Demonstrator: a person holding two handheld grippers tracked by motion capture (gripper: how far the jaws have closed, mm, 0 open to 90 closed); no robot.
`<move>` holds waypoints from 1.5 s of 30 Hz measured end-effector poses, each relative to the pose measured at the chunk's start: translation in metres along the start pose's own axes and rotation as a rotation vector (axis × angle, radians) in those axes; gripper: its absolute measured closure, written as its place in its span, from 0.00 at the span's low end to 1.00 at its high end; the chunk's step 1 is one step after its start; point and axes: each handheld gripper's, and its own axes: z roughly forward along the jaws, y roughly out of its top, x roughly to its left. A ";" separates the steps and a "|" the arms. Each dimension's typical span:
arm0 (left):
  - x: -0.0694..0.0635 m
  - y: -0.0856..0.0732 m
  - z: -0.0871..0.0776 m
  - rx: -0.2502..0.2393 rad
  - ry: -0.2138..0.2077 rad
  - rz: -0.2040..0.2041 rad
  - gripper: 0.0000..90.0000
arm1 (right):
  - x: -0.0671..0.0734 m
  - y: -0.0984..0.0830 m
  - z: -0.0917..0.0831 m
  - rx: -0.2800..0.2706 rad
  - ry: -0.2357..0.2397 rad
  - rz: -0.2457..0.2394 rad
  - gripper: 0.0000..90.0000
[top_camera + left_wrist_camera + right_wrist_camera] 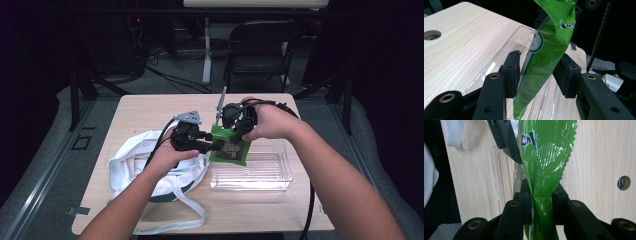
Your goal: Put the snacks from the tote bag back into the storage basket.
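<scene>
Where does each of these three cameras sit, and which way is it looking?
High view: above the table, looking forward and down; both forearms and hands show.
Left tongs view: rides the left tongs, looking along their open jaws at the green packet.
Right tongs view: rides the right tongs, clamped on the packet.
All three share the packet and clear tray.

From above the near edge we look forward and down on the tabletop (150,107). Each gripper camera sits close behind its own fingers; both share the green packet (549,50) and clear tray (499,57).
</scene>
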 end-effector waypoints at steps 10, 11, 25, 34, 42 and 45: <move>0.004 -0.002 -0.007 -0.002 0.014 -0.033 0.61 | -0.003 -0.003 0.000 0.001 -0.017 0.004 0.84; 0.004 -0.002 -0.007 -0.002 0.014 -0.033 0.61 | -0.003 -0.003 0.000 0.003 -0.019 0.003 0.84; 0.009 -0.007 -0.021 0.010 0.074 -0.074 0.60 | -0.011 -0.009 0.003 0.019 -0.062 0.004 0.84; 0.014 -0.013 -0.032 0.016 0.115 -0.104 0.61 | -0.015 -0.012 0.008 0.023 -0.079 0.009 0.84; 0.021 -0.024 -0.047 0.012 0.190 -0.137 0.61 | -0.021 -0.012 0.015 0.027 -0.100 0.007 0.84; 0.023 -0.028 -0.051 0.009 0.234 -0.144 0.61 | -0.022 -0.012 0.018 0.027 -0.100 0.005 0.84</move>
